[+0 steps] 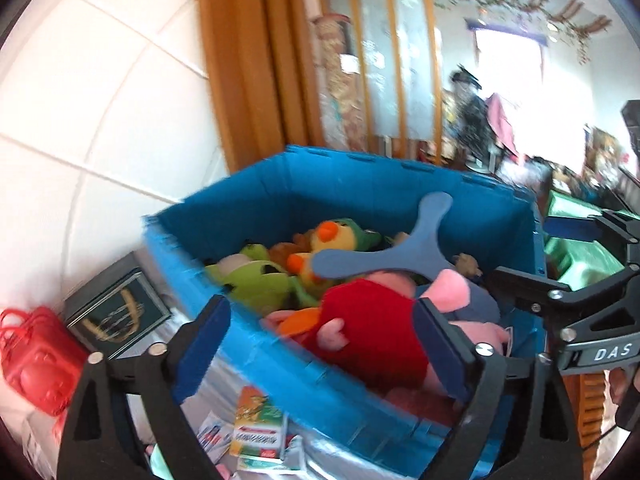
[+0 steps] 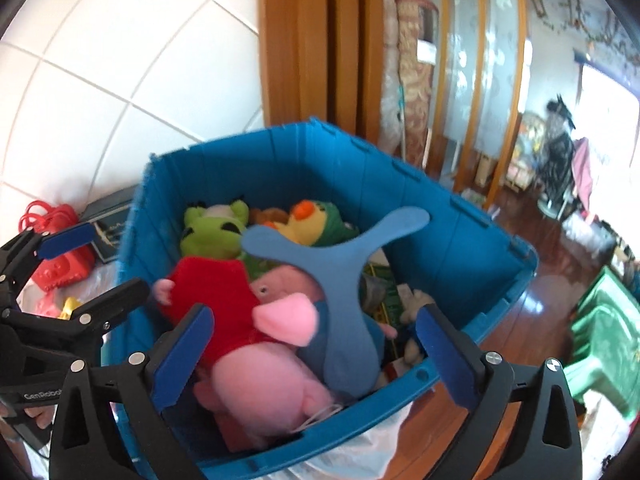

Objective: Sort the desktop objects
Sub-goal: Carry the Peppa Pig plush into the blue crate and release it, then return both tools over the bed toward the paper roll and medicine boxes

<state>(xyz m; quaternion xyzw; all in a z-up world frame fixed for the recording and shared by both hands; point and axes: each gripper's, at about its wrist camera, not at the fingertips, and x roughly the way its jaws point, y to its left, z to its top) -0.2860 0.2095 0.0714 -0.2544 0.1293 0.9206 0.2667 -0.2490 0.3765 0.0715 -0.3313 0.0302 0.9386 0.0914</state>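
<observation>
Blue crate (image 2: 460,216) stands against a white tiled wall, partly filled with soft toys: pink pig in red top (image 2: 248,320), green frog plush (image 2: 212,236), yellow duck plush (image 2: 308,224)

Blue three-armed boomerang (image 2: 340,280) shows above the toys inside the crate; its outline is sharp while the surroundings are blurred. Cannot tell whether it is resting on the pile or in the air. Neither gripper touches it

Right gripper (image 2: 316,356): jaws wide apart, nothing between the pads, poised over the crate's near rim with the boomerang's long arm between the fingers in view but beyond them

Left gripper (image 1: 320,344): jaws also wide, empty, over the crate's near-left edge. The right gripper's fingers appear at the right edge of this view, close alongside

Outside the crate, left side: red plastic toy (image 1: 36,364), dark framed box (image 1: 116,312) by the wall, small printed cartons (image 1: 256,436) on the surface below the left gripper

Judgement: the boomerang looks like the piece just being put in; the step is the drop into the crate

To do it well: keep both jaws wide and lift straight up so no pad snags the boomerang's arms or the pig's fabric. Check it settles flat below the rim, not propped on the toys. Next candidates are likely the cartons and red toy; approach low, clear of the crate wall
</observation>
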